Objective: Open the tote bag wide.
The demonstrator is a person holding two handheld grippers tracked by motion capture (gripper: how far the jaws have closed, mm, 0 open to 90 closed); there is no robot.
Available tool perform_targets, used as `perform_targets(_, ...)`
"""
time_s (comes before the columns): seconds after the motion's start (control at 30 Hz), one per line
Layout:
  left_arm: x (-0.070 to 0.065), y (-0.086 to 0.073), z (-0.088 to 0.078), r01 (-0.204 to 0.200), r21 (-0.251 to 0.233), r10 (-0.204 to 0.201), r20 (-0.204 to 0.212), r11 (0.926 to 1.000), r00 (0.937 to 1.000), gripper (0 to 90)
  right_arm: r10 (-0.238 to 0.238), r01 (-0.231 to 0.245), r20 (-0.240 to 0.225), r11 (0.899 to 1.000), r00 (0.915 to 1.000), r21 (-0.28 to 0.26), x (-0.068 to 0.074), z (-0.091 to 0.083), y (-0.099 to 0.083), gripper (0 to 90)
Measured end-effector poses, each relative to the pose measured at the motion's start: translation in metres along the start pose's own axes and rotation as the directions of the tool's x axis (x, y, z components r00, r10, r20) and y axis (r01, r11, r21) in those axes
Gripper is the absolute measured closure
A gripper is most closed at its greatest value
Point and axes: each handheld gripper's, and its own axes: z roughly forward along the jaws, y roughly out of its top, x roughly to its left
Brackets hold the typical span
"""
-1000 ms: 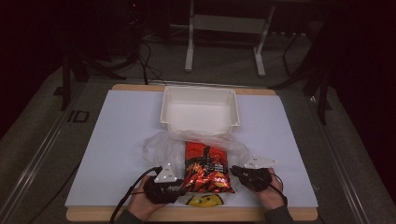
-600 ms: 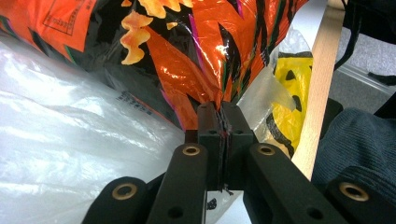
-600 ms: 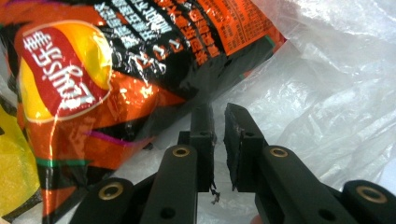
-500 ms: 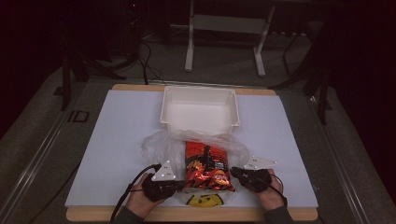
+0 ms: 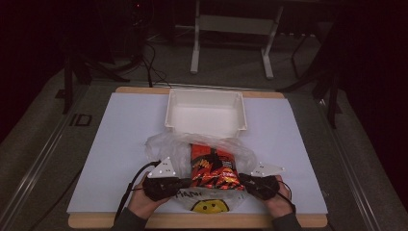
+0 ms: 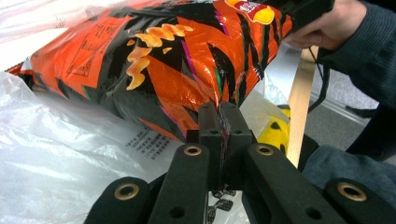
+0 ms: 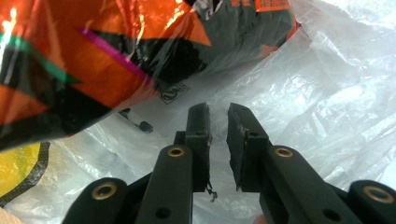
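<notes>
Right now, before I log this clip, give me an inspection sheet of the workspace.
Surface: white mat on a wooden table, flat.
Job's things: orange snack bag inside a clear plastic bag printed with a yellow smiley face; open white bin behind them, looks empty.
Clutter: nothing seen.
Grippers: left gripper jaws closed, apparently pinching plastic film beside the snack bag; right gripper jaws slightly apart over the plastic, holding nothing visible.
Cables: black cable trails from the left gripper across the mat; more lie on the floor beyond.
Surroundings: dark room, grey floor, metal stand legs behind the table.
</notes>
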Motion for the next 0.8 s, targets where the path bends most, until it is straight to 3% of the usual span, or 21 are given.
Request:
perform_targets(0.13,0.001,0.003,-0.001,0.007,-0.008,-0.007,0.003,0.9999,1.0,89.4,-0.006,0.006,0.0,1.0,1.0,-0.012,0.002,-0.005,0.002,72.8)
perform_targets(0.27,0.002,0.003,-0.002,0.017,-0.017,-0.017,0.012,0.9997,0.9998,89.3,-0.012,0.01,-0.039,0.999,0.9992,-0.041,0.007,-0.011,0.001,69.9)
perform_targets(0.37,0.003,0.004,-0.002,0.029,-0.029,-0.028,0.021,0.9992,0.9994,89.2,-0.031,0.031,-0.067,1.0,0.9973,-0.004,0.009,-0.008,-0.003,68.9)
perform_targets(0.47,0.003,0.004,-0.002,0.036,-0.034,-0.035,0.028,0.9988,0.999,89.2,-0.047,0.05,-0.045,0.997,0.9979,0.056,0.011,0.0,-0.007,68.7)
perform_targets(0.8,0.008,0.005,-0.004,0.06,-0.052,-0.058,0.035,0.9969,0.9977,88.7,-0.051,0.055,-0.038,0.995,0.998,0.088,0.009,0.003,-0.009,69.0)
